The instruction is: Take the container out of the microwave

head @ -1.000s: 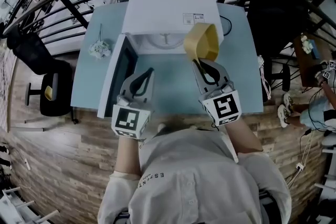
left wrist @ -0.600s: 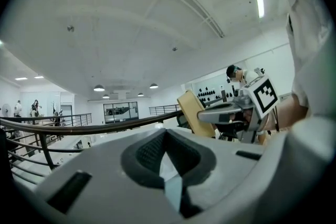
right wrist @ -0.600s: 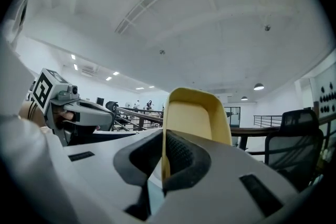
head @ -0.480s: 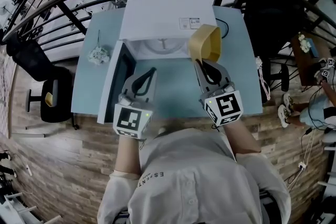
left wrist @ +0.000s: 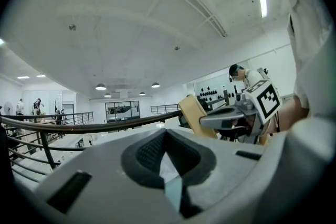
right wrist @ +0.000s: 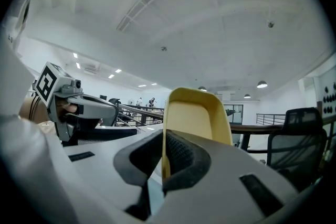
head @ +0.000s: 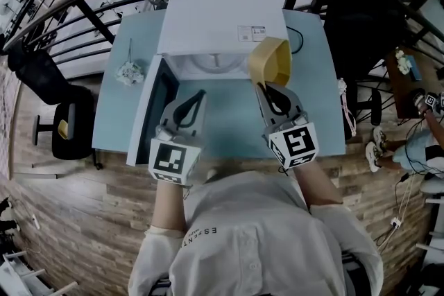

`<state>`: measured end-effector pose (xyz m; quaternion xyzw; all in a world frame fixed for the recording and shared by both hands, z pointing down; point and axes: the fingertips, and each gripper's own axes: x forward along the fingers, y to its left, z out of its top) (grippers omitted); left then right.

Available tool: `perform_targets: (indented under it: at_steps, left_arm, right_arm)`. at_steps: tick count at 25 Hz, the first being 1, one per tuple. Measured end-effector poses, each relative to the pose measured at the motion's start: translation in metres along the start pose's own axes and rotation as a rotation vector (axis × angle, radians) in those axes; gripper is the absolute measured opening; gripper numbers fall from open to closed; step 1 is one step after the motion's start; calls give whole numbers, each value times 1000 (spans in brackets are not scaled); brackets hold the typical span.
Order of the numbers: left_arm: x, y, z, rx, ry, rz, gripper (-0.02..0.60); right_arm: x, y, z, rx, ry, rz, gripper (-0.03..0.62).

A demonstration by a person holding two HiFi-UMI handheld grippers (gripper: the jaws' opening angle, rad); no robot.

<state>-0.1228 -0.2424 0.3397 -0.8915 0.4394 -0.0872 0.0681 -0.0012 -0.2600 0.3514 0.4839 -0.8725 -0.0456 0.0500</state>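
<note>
Between the fingers of the right gripper [head: 264,84], clamped on its rim, the container [head: 270,60] hangs just beyond their tips before the open microwave [head: 215,21], apparently out, leaving only a set-down on the desk [head: 229,125]; the left gripper [head: 200,95] has its fingers closed, empty.

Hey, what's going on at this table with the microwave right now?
A person is working two handheld grippers at a blue table. The right gripper is shut on the rim of a yellow container and holds it tilted at the mouth of the white microwave. The microwave's door stands open on the left. The left gripper is shut and empty, hanging level beside that door.
</note>
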Motion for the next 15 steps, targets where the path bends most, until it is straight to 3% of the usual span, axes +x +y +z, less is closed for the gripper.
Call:
perform_targets:
  at_steps: [15]
  left_arm:
    - [10, 8, -4, -14, 8, 13, -6]
  right_arm:
    - [3, -8, -5, 9, -15, -3, 21]
